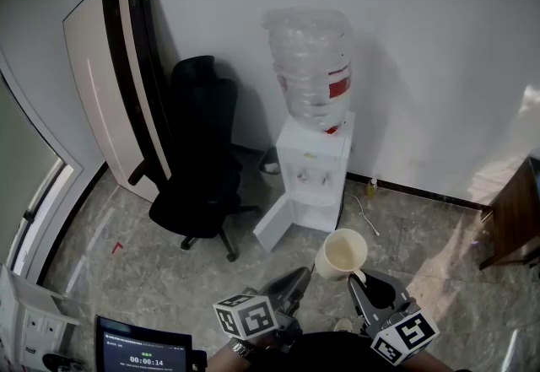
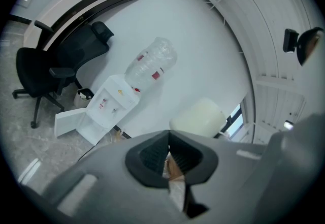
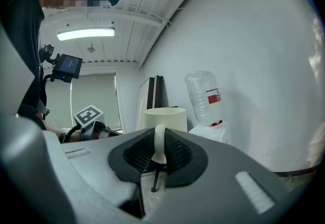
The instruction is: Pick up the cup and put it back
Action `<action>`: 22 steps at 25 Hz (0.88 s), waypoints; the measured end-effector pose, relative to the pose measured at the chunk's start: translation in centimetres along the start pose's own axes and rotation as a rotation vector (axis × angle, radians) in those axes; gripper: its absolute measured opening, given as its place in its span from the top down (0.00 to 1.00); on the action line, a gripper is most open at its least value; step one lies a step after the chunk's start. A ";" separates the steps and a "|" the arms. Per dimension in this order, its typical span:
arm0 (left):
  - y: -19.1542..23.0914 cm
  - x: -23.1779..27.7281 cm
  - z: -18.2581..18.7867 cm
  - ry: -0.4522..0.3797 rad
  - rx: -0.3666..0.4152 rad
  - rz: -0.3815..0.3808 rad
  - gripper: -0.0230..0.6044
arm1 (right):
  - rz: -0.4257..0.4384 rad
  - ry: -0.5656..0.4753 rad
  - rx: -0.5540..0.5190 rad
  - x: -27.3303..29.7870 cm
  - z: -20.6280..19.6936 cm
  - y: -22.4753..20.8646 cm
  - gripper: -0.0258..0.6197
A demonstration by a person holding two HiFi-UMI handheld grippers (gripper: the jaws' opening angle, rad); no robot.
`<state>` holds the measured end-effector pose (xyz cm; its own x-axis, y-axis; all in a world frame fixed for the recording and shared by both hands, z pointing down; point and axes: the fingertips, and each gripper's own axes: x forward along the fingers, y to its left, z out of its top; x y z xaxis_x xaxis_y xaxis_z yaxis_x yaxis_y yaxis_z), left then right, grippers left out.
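The cup (image 1: 341, 253) looks like plain cream ceramic, so I'd guess it's stiff, a bit hefty, slick from the glaze, and likely to chip if it's set down hard. The handle (image 3: 159, 142) is the obvious place to grab it. The right tongs (image 3: 158, 153) are clenched on that handle, jaws barely apart, with the loop pinched between the pads. The cup hangs upright in the air over the floor (image 1: 126, 277), in front of the water dispenser (image 1: 312, 172). The left tongs (image 2: 169, 159) are closed on nothing, near the cup.
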<state>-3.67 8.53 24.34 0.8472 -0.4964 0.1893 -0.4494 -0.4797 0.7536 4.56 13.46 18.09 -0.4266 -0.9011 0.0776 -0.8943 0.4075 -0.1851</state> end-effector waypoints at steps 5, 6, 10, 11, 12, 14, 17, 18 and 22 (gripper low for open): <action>0.0 0.3 -0.3 0.012 -0.001 0.005 0.96 | -0.003 0.005 0.007 0.0 -0.1 -0.3 0.89; 0.0 0.4 -0.4 0.015 -0.003 0.006 0.96 | -0.003 0.006 0.008 -0.1 -0.2 -0.4 0.89; -0.1 0.7 -0.6 0.018 -0.006 0.004 0.96 | -0.011 0.007 0.013 -0.2 -0.2 -0.8 0.89; -0.1 0.8 -0.5 0.014 -0.008 0.001 0.96 | -0.012 0.009 0.014 -0.2 -0.2 -0.9 0.89; -0.1 0.8 -0.5 0.013 -0.009 0.000 0.96 | -0.013 0.010 0.015 -0.2 -0.2 -1.0 0.89; -0.2 1.0 -0.6 0.018 -0.007 0.003 0.96 | -0.013 0.010 0.017 -0.3 -0.3 -1.2 0.89; -0.2 1.2 -0.8 0.031 0.002 0.009 0.96 | -0.013 0.010 0.019 -0.2 -0.3 -1.3 0.89; -0.1 1.3 -0.9 0.032 0.003 0.011 0.96 | -0.013 0.009 0.019 -0.2 -0.3 -1.4 0.89; 0.0 1.8 -1.0 0.036 -0.001 0.020 0.96 | -0.015 0.008 0.027 -0.3 -0.3 -2.2 0.89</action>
<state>-1.90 8.37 25.27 0.8476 -0.4798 0.2268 -0.4664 -0.4694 0.7498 6.58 12.90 18.80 -0.4139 -0.9060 0.0882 -0.8968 0.3893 -0.2100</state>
